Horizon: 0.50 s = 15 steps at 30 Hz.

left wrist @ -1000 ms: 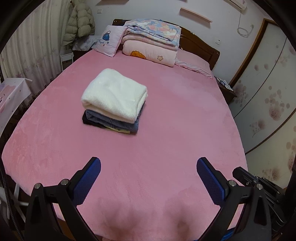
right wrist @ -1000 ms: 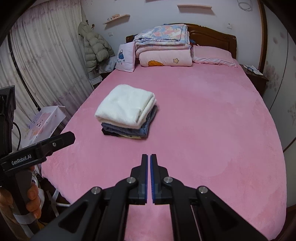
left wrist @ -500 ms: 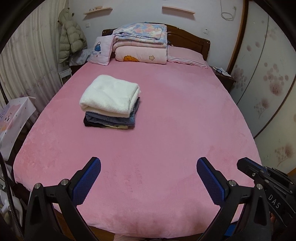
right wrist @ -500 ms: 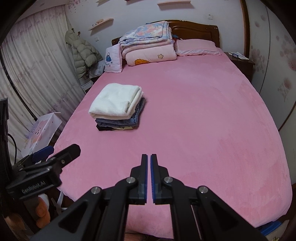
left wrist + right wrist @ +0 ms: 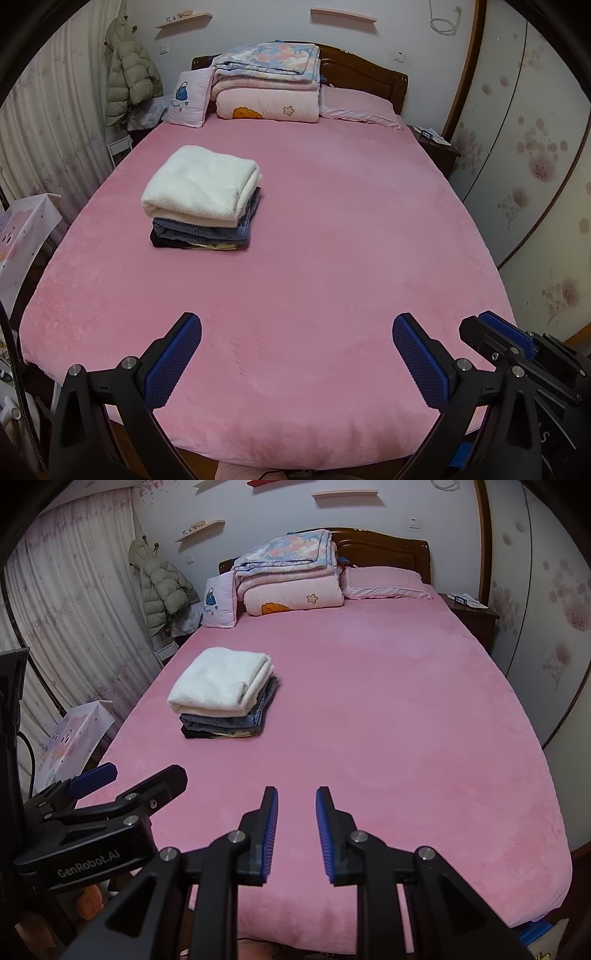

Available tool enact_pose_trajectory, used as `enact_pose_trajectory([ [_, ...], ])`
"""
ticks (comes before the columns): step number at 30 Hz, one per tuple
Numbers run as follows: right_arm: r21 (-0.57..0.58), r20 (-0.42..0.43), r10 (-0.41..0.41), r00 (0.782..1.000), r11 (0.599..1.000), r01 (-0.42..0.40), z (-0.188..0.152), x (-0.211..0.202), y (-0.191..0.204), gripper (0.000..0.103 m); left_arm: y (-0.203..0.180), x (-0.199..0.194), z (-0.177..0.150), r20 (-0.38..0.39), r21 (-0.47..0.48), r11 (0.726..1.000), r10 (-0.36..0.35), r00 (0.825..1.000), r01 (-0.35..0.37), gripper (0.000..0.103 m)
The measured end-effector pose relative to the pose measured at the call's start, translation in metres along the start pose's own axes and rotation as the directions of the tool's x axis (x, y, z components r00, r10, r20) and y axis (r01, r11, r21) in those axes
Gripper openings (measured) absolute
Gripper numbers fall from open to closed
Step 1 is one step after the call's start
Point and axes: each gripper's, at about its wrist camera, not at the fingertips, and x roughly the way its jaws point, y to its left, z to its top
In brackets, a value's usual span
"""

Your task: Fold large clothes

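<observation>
A stack of folded clothes lies on the left half of the pink bed: a white fleece piece on top, then denim, with dark and yellow pieces below. My left gripper hangs over the bed's near edge, jaws wide open and nothing between them. My right gripper is also over the near edge, its jaws opening with only bare bedcover showing in the gap. Each gripper shows in the other's view: the right gripper at lower right, the left gripper at lower left.
Folded quilts and pillows are piled against the wooden headboard. A padded coat hangs by the curtain at left. A white gift bag stands beside the bed, and a nightstand sits at the far right by the wardrobe doors.
Both views have swung so the bed sits more squarely ahead and its near edge shows. The right gripper's jaws, shut before, now stand apart. The left gripper stays wide open.
</observation>
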Motion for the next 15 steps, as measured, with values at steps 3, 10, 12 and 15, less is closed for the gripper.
enact_pose_trajectory([
  [3, 0.005, -0.005, -0.001, 1.0, 1.0, 0.001, -0.002, 0.0, -0.003, 0.021, -0.003, 0.002, -0.001, -0.004, 0.011, 1.0, 0.001, 1.0, -0.001, 0.103],
  [10, -0.001, -0.007, -0.009, 1.0, 1.0, 0.009, -0.004, -0.001, -0.004, 0.021, -0.011, 0.004, -0.002, -0.015, 0.03, 1.0, 0.01, 1.0, -0.01, 0.103],
  [12, 0.004, -0.009, -0.01, 1.0, 1.0, 0.01, -0.003, 0.0, -0.002, 0.021, -0.014, 0.004, -0.004, -0.018, 0.035, 0.999, 0.014, 1.0, -0.013, 0.103],
  [15, 0.011, -0.016, -0.013, 1.0, 1.0, 0.013, -0.005, 0.0, -0.003, 0.021, -0.014, 0.006, -0.005, -0.029, 0.039, 0.999, 0.017, 0.999, -0.016, 0.103],
])
